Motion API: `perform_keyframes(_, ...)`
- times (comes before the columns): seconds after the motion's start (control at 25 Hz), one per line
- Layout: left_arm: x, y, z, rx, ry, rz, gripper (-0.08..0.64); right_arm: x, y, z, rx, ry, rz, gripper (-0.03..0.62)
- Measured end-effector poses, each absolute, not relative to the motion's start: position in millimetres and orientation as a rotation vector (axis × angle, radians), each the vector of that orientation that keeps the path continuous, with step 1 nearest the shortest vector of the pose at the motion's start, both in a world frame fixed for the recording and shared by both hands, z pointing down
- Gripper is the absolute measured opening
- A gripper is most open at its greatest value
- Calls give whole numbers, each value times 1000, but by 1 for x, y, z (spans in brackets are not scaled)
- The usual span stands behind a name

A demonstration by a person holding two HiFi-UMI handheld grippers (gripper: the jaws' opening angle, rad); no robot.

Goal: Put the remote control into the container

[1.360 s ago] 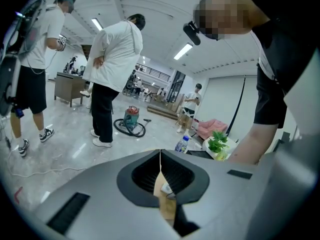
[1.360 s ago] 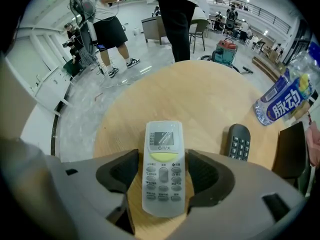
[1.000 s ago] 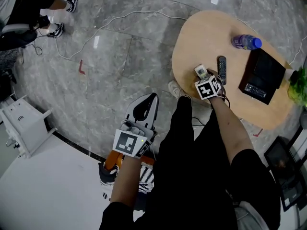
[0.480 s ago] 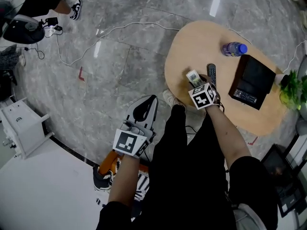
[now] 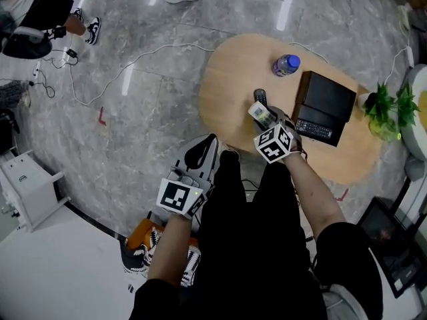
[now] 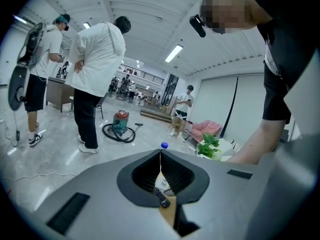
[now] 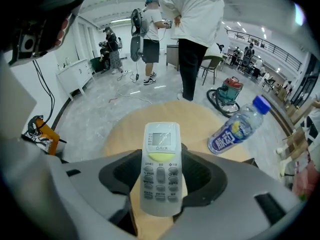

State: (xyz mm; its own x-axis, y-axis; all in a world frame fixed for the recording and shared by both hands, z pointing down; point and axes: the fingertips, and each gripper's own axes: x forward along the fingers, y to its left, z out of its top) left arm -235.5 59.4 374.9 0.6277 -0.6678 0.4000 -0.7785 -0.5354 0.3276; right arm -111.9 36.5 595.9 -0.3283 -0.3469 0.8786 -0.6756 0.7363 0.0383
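The white remote control is gripped across its width between the jaws of the right gripper and is held above the near edge of the wooden table. A black remote is located on the table near its middle, a black container on its right half, and a plastic bottle at its far side. The left gripper is closed on nothing and is held off the table, over the floor at its near left.

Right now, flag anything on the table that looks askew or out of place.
The water bottle lies on its side on the wooden table, near the black container, so it could roll. Nothing else stands out.
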Motion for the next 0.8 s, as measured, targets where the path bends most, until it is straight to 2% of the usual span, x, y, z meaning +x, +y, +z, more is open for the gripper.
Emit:
perform_keyframes(0.32,-160,70,365,2447,-1040,339,8,-18,48,586,878,-1880,436,259)
perform_keyframes(0.8,-87,73,388,2445,-1002,362,8,97,66,616,810,-1779,390,259)
